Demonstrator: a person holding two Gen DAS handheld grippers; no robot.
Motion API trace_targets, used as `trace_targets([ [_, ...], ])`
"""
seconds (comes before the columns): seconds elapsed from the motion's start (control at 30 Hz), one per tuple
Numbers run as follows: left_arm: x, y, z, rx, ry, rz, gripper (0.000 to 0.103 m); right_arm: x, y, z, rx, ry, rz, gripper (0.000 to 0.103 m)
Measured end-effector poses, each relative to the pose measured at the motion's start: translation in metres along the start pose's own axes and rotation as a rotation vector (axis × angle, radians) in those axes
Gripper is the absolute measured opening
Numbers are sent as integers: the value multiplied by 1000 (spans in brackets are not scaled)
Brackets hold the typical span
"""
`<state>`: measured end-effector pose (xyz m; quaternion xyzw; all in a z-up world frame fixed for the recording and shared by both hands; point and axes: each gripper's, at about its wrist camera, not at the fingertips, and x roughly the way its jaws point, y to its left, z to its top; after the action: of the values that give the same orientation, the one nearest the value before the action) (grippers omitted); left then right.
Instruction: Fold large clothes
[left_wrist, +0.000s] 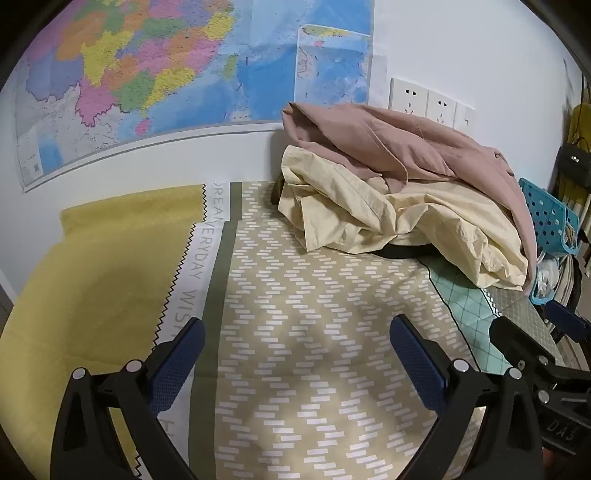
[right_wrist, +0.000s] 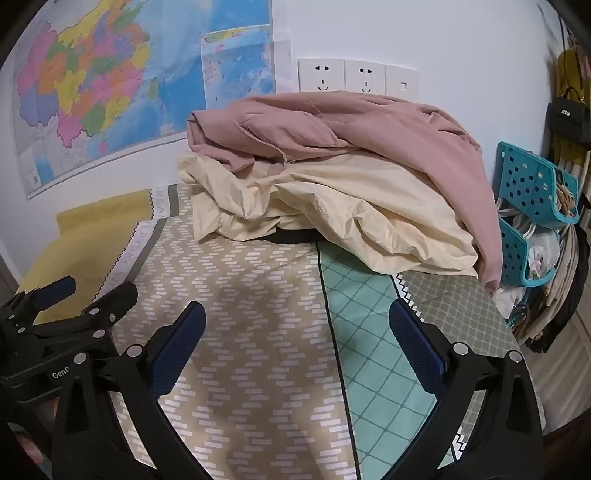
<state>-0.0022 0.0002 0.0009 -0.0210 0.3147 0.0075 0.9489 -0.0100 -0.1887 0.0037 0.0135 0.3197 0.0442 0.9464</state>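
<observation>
Two hand-held grippers, both spread wide and holding nothing. Left hand-held gripper (left_wrist: 295, 343): blue pads far apart, only bare patterned cloth of the tabletop (left_wrist: 314, 332) between them, angled downward. Ahead and to the right of it, at the far side by the wall: the heap of clothes, well apart from the fingertips. Cream garment (left_wrist: 369, 214) underneath, crumpled, spilling toward the near side; pink garment (left_wrist: 388, 147) draped over the top and down the right flank. A dark strip of something under the cream edge, too hidden to name.

Right hand-held gripper (right_wrist: 297, 317): likewise fully parted and empty, tilted down, hovering over the seam between beige and green cloth. Pile straight ahead of it, nearer than for the left one yet not touching. Off its right side, past the tabletop edge: a blue perforated basket (right_wrist: 524, 177).

Likely step: taking one garment off the heap. Best to start with the pink garment, since it lies on top and free. Advisable to pinch a clear hem or corner rather than a bunched fold, so only one layer comes away. Sensible to grip two spaced points, one per side, then drag toward the open near area for flattening. Risk: cream cloth snagging and trailing along.
</observation>
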Motion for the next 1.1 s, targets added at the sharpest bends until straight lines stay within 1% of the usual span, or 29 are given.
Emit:
trace_targets([
  [0.03,-1,0,-1,2,-3,1,97,1,0,0,-1,1,2,98],
  [0.07,-2,-1,-2,6,-4,1,97,-1,1,0,1,-23,1,98],
  [0.13,-4,-3,-4,11,-1,1,97,0,1,0,4,-22,-1,98],
  [0.17,-6,1,3,10,6,-3,97,-1,1,0,8,-24,-1,98],
  [0.3,-12,2,1,11,9,-1,97,-2,0,1,23,-25,-6,98],
  [0.33,-4,-3,2,14,14,12,97,1,4,0,4,-21,-7,98],
  [0.43,-4,1,4,4,14,3,97,-1,6,2,9,-28,-11,98],
  [0.6,-4,2,4,-1,11,5,97,-2,-4,1,22,-27,-11,98],
  [1.1,-7,-2,7,0,3,6,97,-4,-6,3,18,-40,-19,98],
])
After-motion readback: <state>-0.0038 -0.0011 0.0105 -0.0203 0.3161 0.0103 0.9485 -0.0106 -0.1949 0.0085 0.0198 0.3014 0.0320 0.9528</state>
